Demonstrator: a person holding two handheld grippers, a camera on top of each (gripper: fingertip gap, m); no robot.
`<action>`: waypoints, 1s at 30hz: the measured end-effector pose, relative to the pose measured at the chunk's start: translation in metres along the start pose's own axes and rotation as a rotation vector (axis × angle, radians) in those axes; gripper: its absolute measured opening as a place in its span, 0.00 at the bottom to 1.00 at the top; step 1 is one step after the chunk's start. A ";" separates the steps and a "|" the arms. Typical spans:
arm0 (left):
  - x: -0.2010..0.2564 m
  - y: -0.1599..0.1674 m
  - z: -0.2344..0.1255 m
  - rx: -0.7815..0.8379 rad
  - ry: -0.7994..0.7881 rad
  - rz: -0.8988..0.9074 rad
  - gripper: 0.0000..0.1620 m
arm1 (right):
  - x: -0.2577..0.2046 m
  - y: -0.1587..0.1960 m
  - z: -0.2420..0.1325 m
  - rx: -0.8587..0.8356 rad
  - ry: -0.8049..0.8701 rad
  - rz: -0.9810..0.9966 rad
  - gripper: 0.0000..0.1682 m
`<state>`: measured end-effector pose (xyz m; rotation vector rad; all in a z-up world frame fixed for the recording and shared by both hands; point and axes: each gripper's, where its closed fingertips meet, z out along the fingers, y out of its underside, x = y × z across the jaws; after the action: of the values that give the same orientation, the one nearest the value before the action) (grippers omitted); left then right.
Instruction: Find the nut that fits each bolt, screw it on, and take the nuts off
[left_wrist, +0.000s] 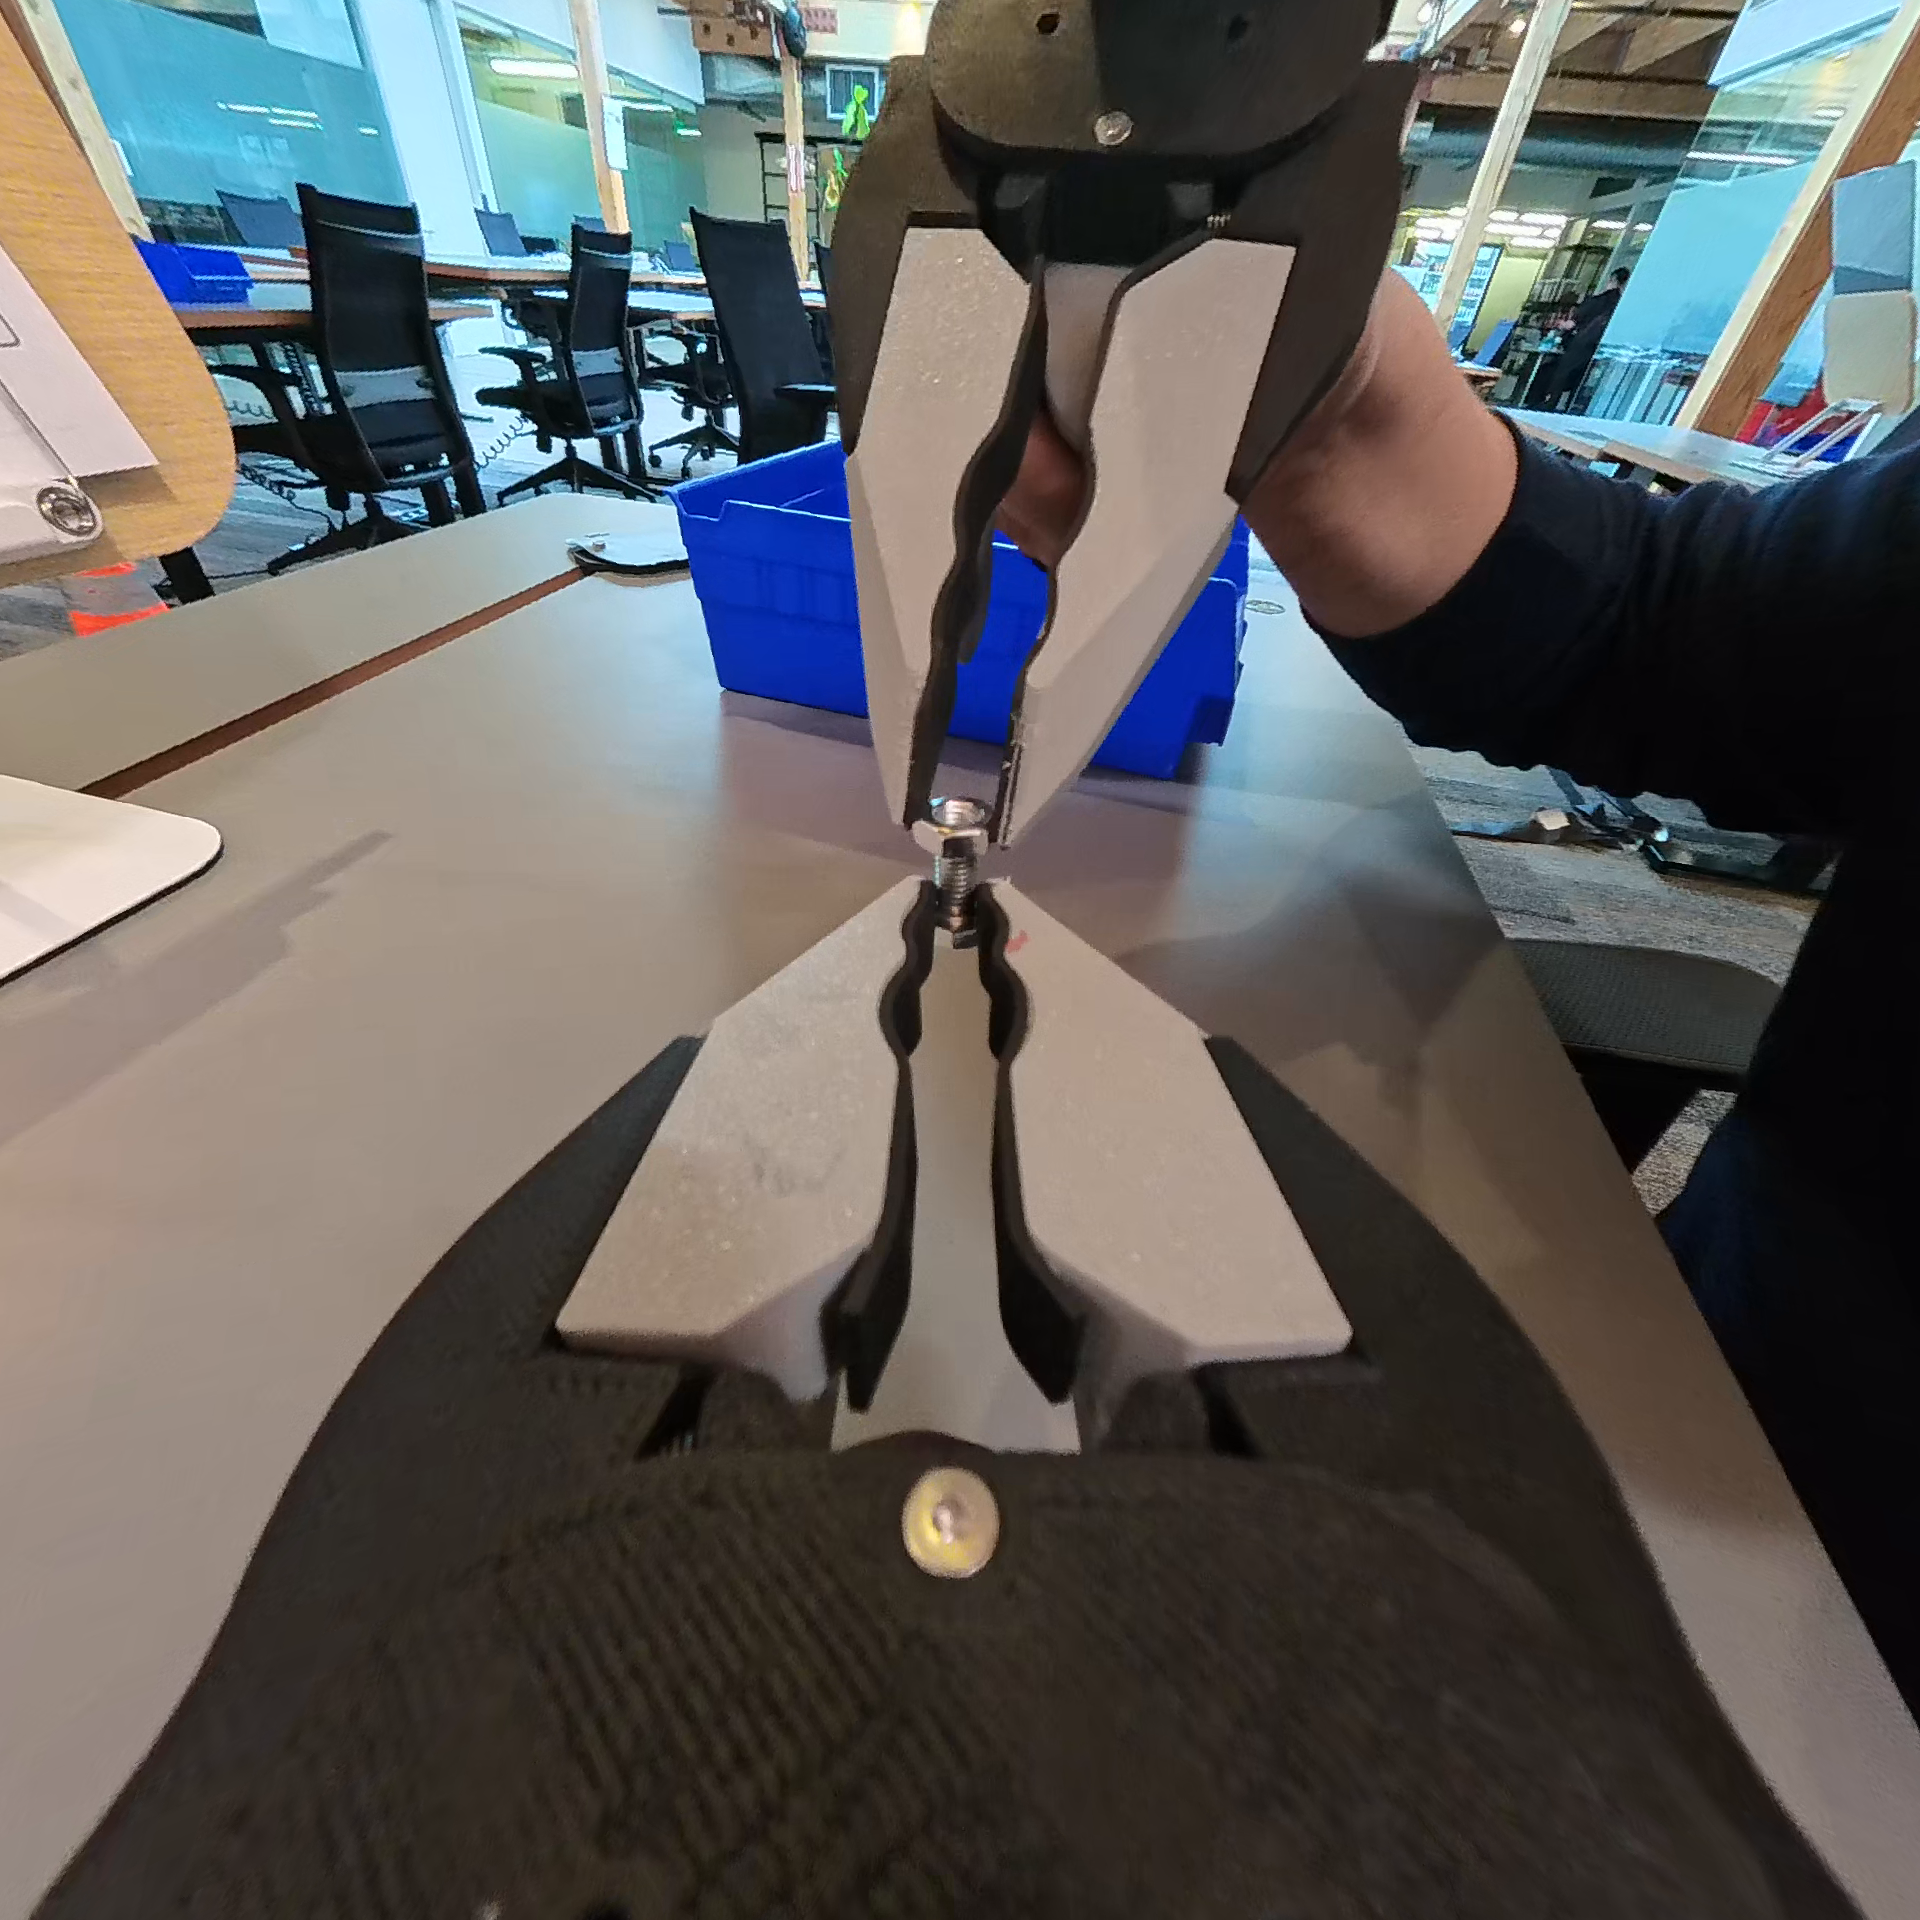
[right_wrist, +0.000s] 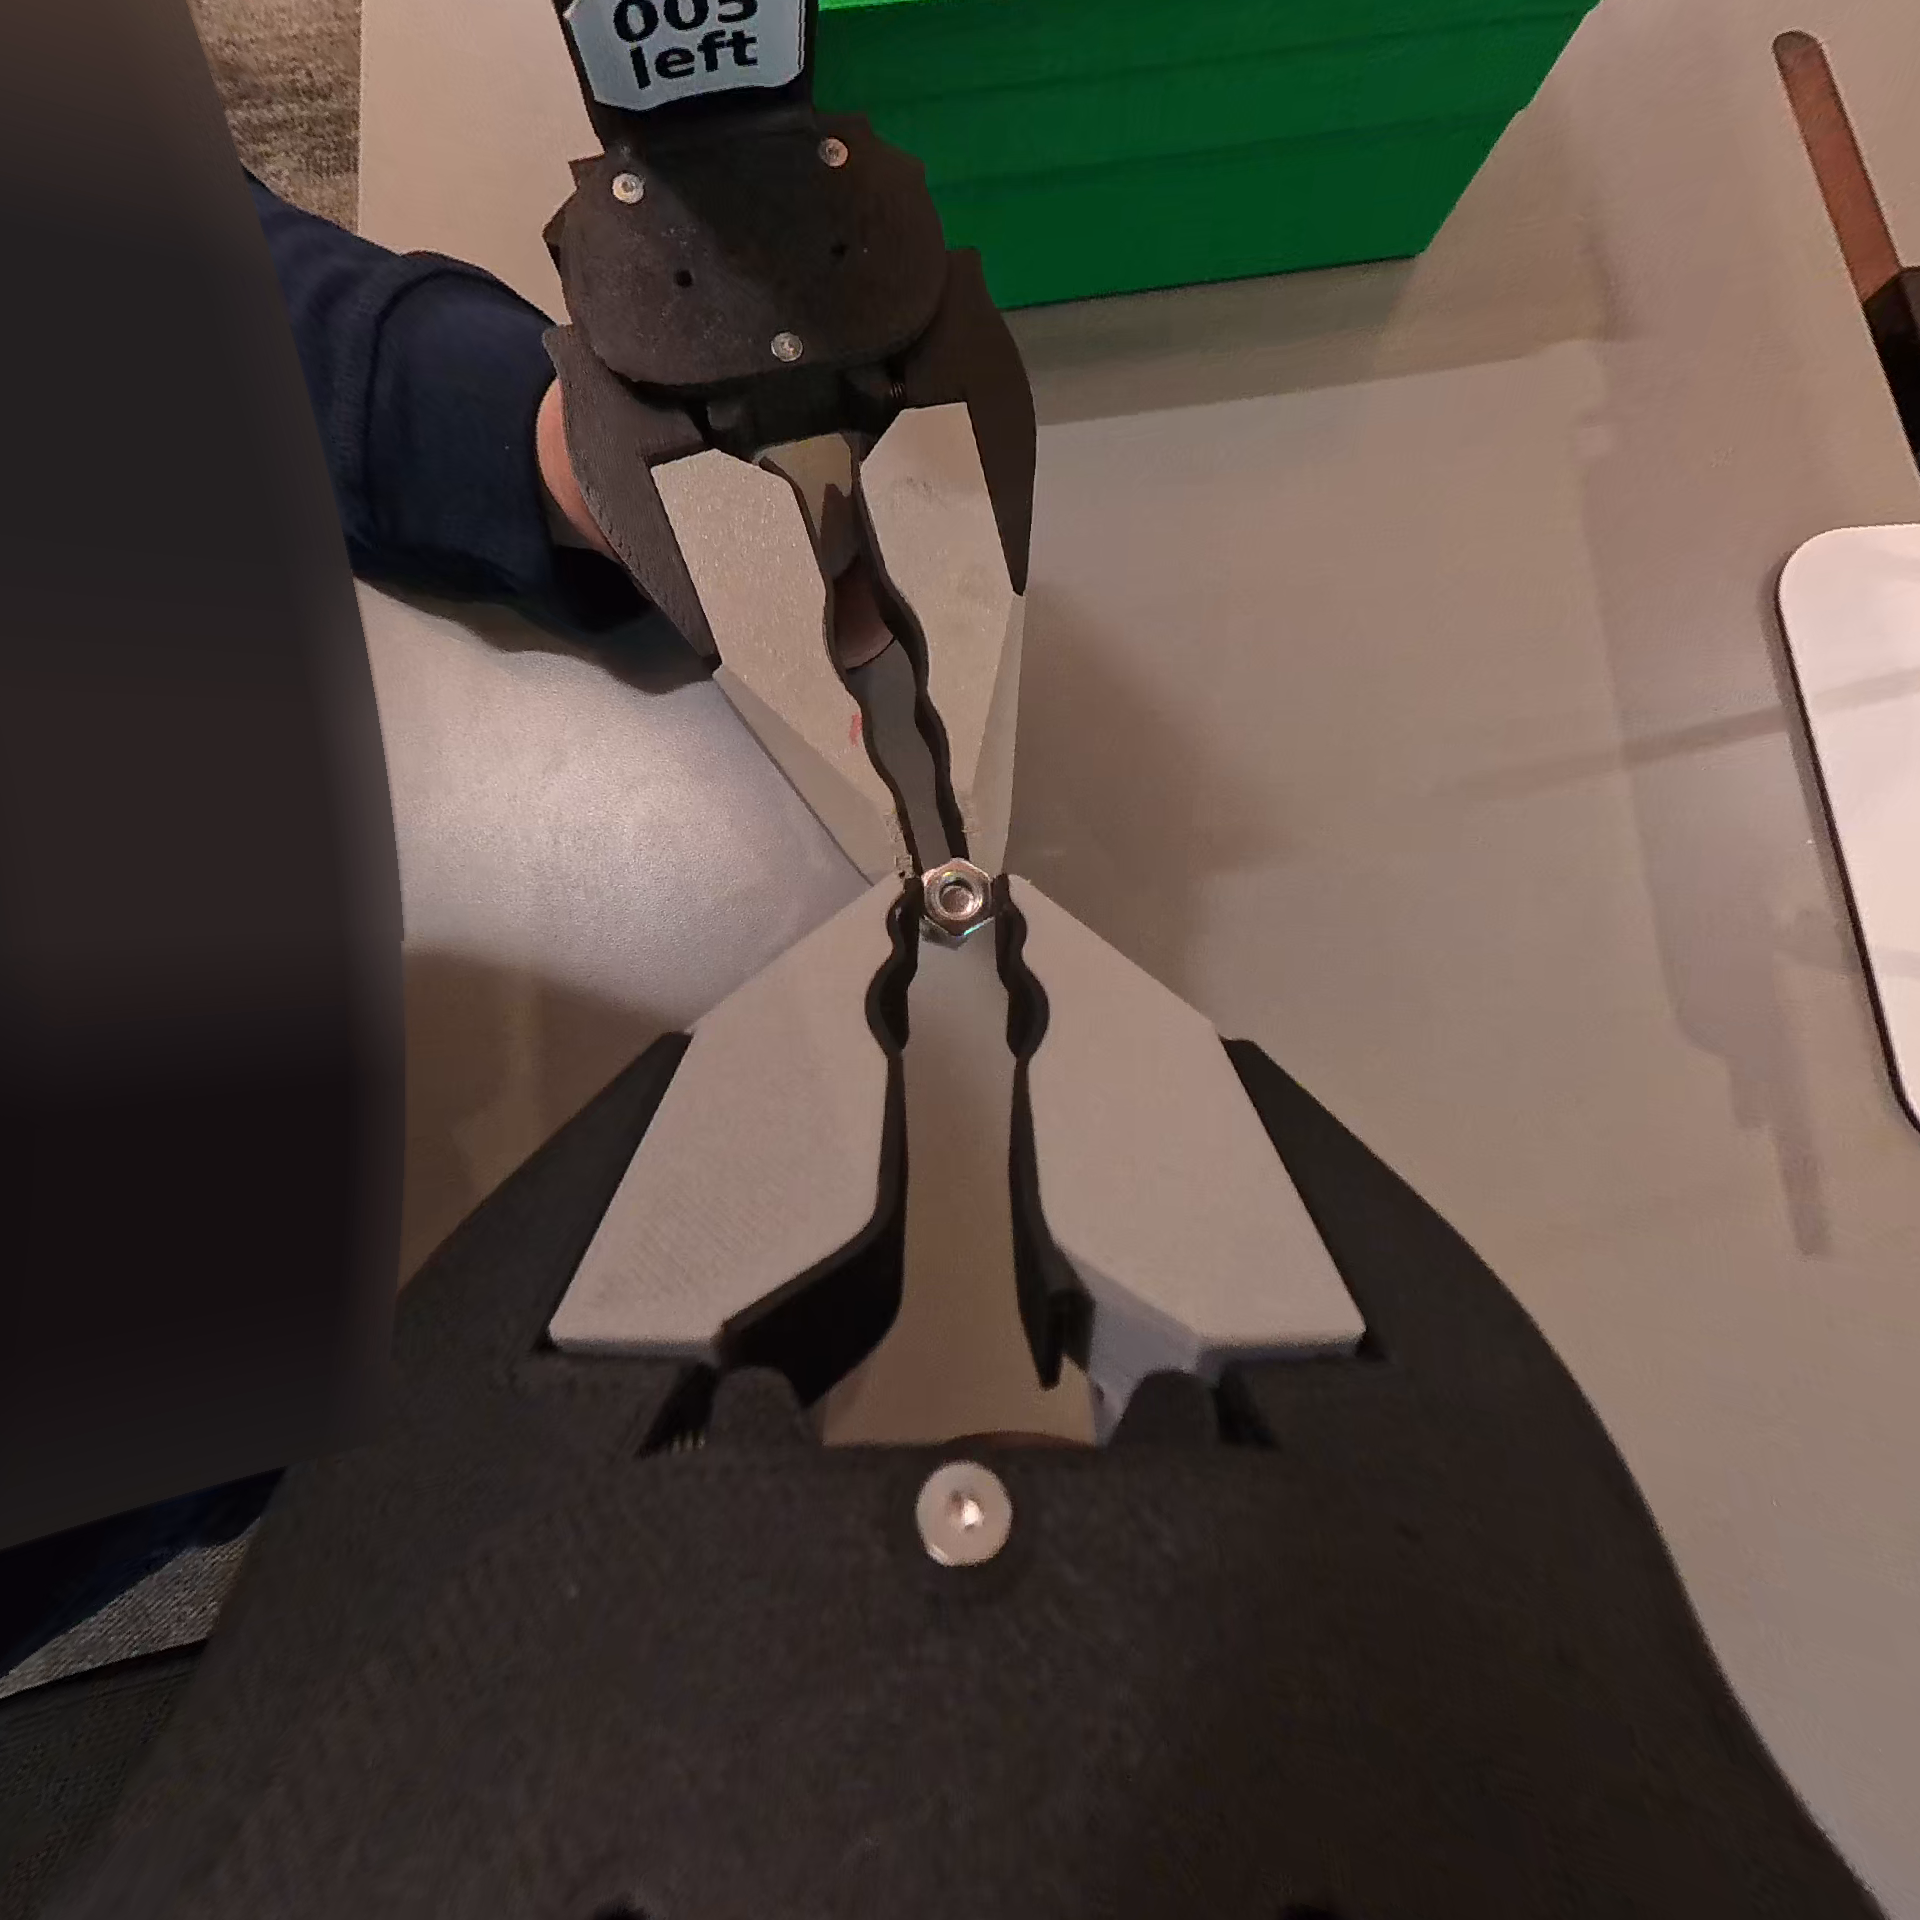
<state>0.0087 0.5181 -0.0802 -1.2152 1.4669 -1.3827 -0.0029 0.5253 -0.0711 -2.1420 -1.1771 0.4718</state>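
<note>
Left gripper (left_wrist: 961, 904): its two grey fingers are drawn together at the tips and clamped on the lower end of a small threaded bolt (left_wrist: 952, 871), which stands upright above the table. In the right wrist view the same gripper (right_wrist: 940, 850) enters from the far side, its tips closing beneath the fastener.

Right gripper (left_wrist: 958, 823): it comes in from the far side, tip to tip with the left one, and its tips are pinched on a silver hex nut (left_wrist: 954, 814) seated on the upper end of the bolt. In the right wrist view this gripper (right_wrist: 951, 902) holds the nut (right_wrist: 956, 896) end-on, with the bolt end showing in its bore. Thread is exposed between the nut and the left fingertips (left_wrist: 912, 902).

A hand (left_wrist: 1351, 457) with a dark sleeve (left_wrist: 1621, 623) grips the right gripper's body at the far right.

Both grippers hover over a grey table (left_wrist: 499, 852). A blue bin (left_wrist: 769, 613) sits on the table at the far side, behind the right gripper. A white flat item (left_wrist: 83, 873) lies at the left edge. The right wrist view shows a green bin (right_wrist: 1195, 156) on the table (right_wrist: 1403, 727) at its far end.

Office chairs (left_wrist: 582, 343) and desks stand in the room beyond.
</note>
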 end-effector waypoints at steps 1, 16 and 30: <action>0.000 0.000 0.000 -0.001 -0.003 0.002 0.03 | 0.000 0.000 0.000 -0.002 0.000 0.005 0.07; -0.005 -0.001 0.001 0.002 -0.070 0.034 0.03 | 0.005 -0.001 0.000 -0.025 0.055 0.133 0.07; -0.008 -0.006 -0.002 0.008 -0.128 0.054 0.03 | 0.008 -0.006 0.000 -0.021 0.133 0.186 0.07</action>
<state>0.0098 0.5265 -0.0752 -1.2268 1.3938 -1.2509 -0.0022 0.5348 -0.0672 -2.2746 -0.9187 0.3918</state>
